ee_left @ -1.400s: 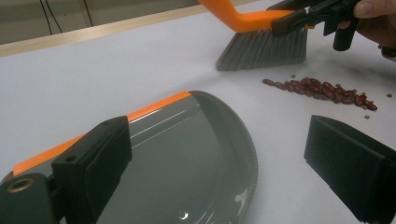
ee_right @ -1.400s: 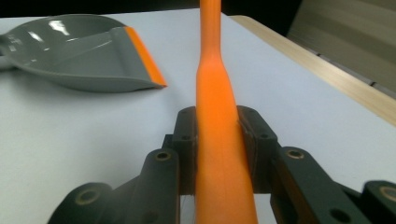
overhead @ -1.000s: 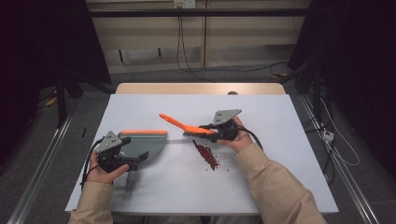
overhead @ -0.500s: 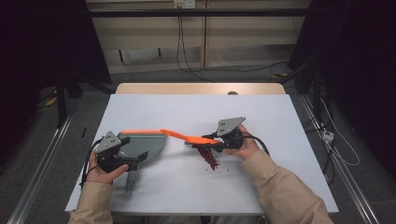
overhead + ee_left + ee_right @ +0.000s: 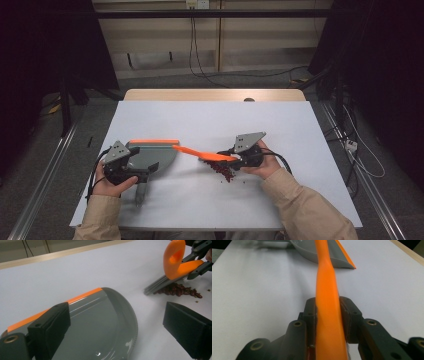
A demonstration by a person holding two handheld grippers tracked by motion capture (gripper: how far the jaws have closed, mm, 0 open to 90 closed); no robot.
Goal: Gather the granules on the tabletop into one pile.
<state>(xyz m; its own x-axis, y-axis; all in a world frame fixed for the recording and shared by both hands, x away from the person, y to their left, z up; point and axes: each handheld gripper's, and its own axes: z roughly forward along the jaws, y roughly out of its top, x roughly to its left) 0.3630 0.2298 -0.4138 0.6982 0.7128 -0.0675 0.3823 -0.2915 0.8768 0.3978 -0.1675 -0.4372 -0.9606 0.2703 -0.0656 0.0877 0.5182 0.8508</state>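
A grey dustpan (image 5: 152, 154) with an orange front edge lies flat at the left of the white table (image 5: 210, 117). My left gripper (image 5: 146, 169) sits over it, open. In the left gripper view one jaw rests above the dustpan (image 5: 100, 315) and the other stands clear of its rim. My right gripper (image 5: 227, 158) is shut on the orange brush (image 5: 199, 152). The grey bristles (image 5: 160, 285) touch a small pile of dark red beans (image 5: 225, 171). The brush handle (image 5: 327, 285) points at the dustpan (image 5: 308, 251).
The dustpan's grey handle (image 5: 140, 194) points toward the table's near edge. A few loose beans (image 5: 197, 296) lie beside the pile. Black cables (image 5: 192, 47) run across the floor behind the table, and metal rails (image 5: 45, 175) flank it.
The right gripper has shifted toward the near edge, swinging the brush so its handle tip points at the dustpan and its bristles sit on the beans. The left gripper and dustpan stayed put.
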